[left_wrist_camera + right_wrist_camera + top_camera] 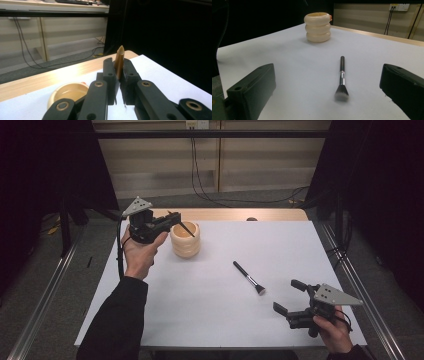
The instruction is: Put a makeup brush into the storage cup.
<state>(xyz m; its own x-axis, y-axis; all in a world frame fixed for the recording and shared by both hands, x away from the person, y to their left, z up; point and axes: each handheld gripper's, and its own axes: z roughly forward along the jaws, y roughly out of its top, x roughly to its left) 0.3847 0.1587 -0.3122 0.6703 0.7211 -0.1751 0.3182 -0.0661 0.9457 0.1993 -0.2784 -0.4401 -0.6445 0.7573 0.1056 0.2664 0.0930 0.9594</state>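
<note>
Left gripper [170,220] is up over the far-left part of the table [210,315], jaws clamped tight on a slim brown-handled brush [186,228]. In the left gripper view I see its pointed brown handle end [119,62] sticking up past the jaw tips. From the high view its long axis runs diagonally, dark lower end angling down to the right over the mouth of the cream ribbed holder [185,240]. Can't tell if it touches the rim.

Right gripper [290,296] sits low at the near-right, jaws spread wide, nothing in them. Second brush [341,77] lies flat on the table ahead of it, well apart from the holder, bristles toward that gripper, handle pointing back toward the holder.
</note>
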